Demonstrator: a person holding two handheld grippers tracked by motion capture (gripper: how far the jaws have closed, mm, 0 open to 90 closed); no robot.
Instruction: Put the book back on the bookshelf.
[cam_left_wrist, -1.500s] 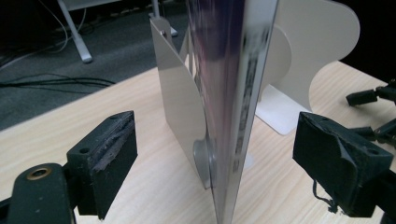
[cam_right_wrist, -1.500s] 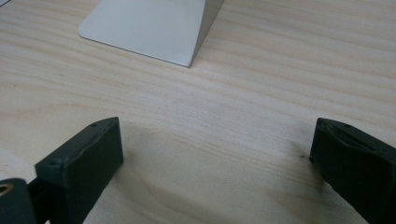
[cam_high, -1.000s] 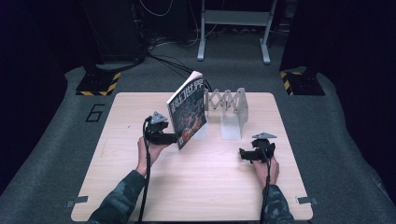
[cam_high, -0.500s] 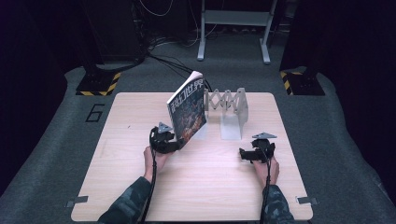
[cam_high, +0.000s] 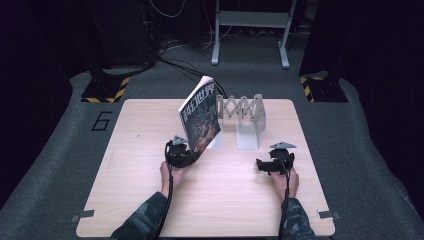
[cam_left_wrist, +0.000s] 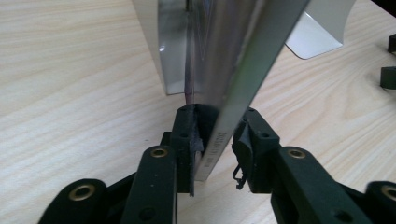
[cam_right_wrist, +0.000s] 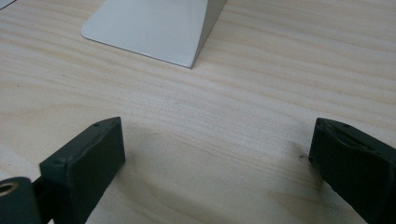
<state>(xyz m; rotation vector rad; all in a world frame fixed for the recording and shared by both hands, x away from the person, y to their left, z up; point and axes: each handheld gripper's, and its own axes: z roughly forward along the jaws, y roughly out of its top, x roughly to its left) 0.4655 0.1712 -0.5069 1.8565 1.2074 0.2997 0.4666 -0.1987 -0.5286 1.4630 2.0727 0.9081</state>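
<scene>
Left gripper (cam_left_wrist: 215, 140) pinches the lower corner of the tilted book (cam_high: 200, 115) at frame centre beside the metal bookend rack (cam_high: 247, 120), right gripper (cam_right_wrist: 215, 172) spread and idle; book likely stiff, heavyish, glossy-slippery, better gripped deeper near the spine.

Left gripper slid in toward the middle of the tabletop.

Over the last second I've brought the left gripper (cam_high: 186, 156) rightward and slightly toward me along the tabletop (cam_high: 125, 200), and my left hand (cam_high: 169, 175) and forearm have swung in with it. The book (cam_high: 201, 117) I'm holding by its lower edge has tipped a little further, its top now leaning more toward the expanding metal book rack (cam_high: 246, 112).
</scene>
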